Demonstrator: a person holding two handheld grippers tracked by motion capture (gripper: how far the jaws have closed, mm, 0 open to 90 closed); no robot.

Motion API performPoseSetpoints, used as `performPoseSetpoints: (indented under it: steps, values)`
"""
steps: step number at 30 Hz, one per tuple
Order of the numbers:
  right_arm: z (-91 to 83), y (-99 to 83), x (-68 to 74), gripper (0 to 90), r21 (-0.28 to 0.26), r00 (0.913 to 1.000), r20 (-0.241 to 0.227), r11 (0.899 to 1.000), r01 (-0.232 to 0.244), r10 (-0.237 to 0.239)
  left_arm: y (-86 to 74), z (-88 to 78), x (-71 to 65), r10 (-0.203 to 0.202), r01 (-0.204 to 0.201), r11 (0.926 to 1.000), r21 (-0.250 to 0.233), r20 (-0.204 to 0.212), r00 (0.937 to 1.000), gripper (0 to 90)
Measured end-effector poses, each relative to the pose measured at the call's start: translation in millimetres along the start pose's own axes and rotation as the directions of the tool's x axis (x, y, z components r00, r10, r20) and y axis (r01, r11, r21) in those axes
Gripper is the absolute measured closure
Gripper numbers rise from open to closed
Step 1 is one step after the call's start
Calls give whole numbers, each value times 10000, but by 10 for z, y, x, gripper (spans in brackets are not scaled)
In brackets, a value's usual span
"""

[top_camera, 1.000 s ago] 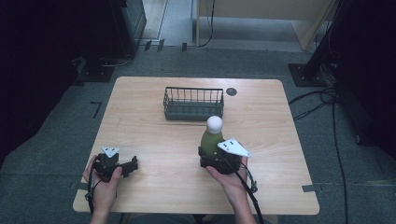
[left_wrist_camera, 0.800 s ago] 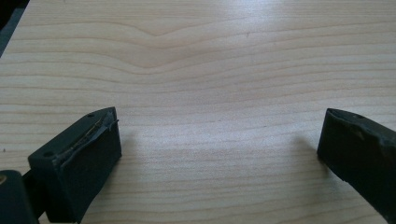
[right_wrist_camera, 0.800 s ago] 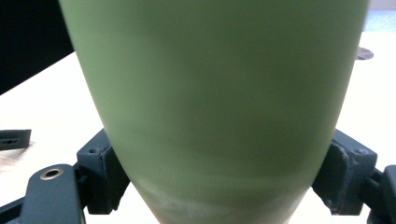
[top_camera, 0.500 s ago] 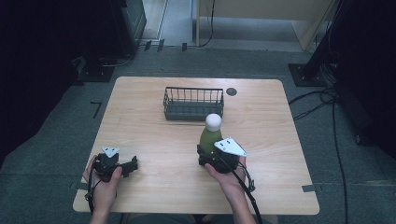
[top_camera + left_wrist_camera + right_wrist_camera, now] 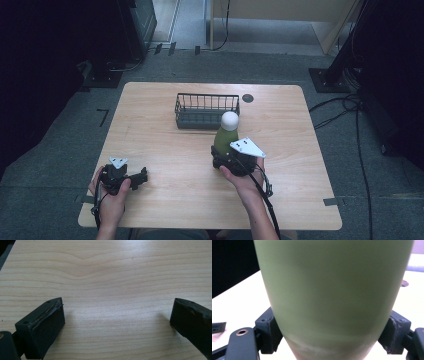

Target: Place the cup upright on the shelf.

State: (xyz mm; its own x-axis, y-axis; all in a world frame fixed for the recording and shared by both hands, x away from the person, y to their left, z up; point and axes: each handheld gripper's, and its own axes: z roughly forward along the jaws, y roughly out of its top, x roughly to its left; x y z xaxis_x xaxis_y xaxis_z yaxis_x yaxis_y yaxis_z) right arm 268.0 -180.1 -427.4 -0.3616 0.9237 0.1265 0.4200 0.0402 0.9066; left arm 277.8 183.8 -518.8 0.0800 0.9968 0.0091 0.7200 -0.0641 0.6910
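green bottle point(image 5: 225, 139) with the white round cap stands upright a little right of centre in the high view, just below the dark wire basket point(image 5: 206, 111) and not inside it. your right gripper point(image 5: 223, 161) is clamped low on the bottle body; in the right gripper view the green wall point(image 5: 334, 290) sits between both black jaws, with the pads pressed to each side. those jaws have just been closing onto it, so the grasp looks done. bottle base appears to be down on the wooden table point(image 5: 165, 145), though the contact itself is hidden, so i judge the lift not yet begun. left to do, likely: raise it and carry it up-frame into the basket, then let go. your left gripper point(image 5: 137, 176) rests at the lower left of the high view, jaws wide apart over bare wood point(image 5: 115, 290), holding nothing, well apart from the bottle.
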Motion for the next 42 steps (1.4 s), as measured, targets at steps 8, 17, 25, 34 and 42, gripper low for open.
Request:
performPoseSetpoints:
  steps: [8, 17, 25, 34, 42]
  values:
    - [45, 152, -24, 199, -160, 9999, 81, 9998, 107, -105, 2, -1, 1, 40, -40, 10000, 28, 28, 10000, 2]
    - [135, 391, -48, 200, -448, 9992, 346, 9988, 211, -196, 2, 0, -1, 44, -44, 10000, 9, 39, 10000, 1]
    - [206, 623, -54, 200, -748, 9982, 535, 9967, 321, -282, 2, 1, -2, 57, -57, 10000, 1, 50, 10000, 1]
    - [297, 833, -73, 200, -946, 9957, 833, 9944, 474, -395, 2, 1, -2, 60, -60, 10000, 2, 62, 10000, 1]
    - [381, 992, -107, 200, -1317, 9940, 1035, 9901, 488, -353, 4, 1, -1, 83, -83, 10000, 13, 82, 9999, 1]
